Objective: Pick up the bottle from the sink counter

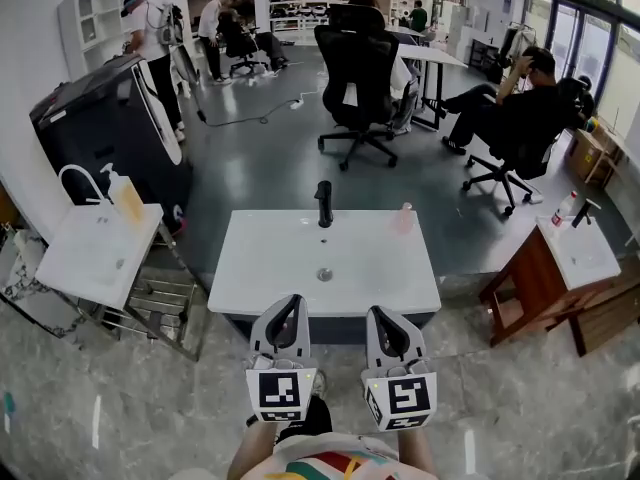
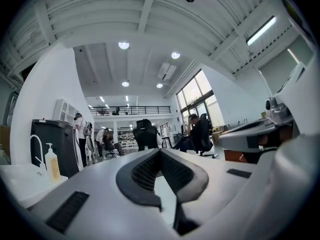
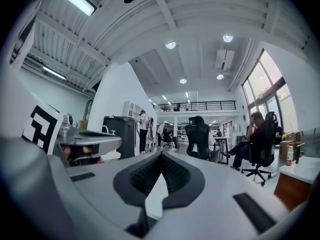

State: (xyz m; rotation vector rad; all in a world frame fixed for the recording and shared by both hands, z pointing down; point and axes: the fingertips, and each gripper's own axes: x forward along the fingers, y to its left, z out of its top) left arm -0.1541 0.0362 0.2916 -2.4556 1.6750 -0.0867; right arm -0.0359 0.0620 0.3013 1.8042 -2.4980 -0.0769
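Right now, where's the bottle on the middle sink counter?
Head view: the bottle stands at the counter's back right edge, right of the black faucet.

Black office chair (image 1: 357, 63) stands on the grey floor (image 1: 260, 168), with a white table (image 1: 430, 55) behind it. Seated person (image 1: 505, 108) at right on a second chair (image 1: 500, 173). Black cabinet (image 1: 105, 128) at left, standing person (image 1: 150, 38) just beyond it.

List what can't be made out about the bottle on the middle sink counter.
- Bottle, head view: too small and pale to tell its cap, label or fill.
- Same bottle, both gripper views: hidden behind each gripper's own body.
- Sink counter front edge, head view: partly covered by the left gripper and right gripper.
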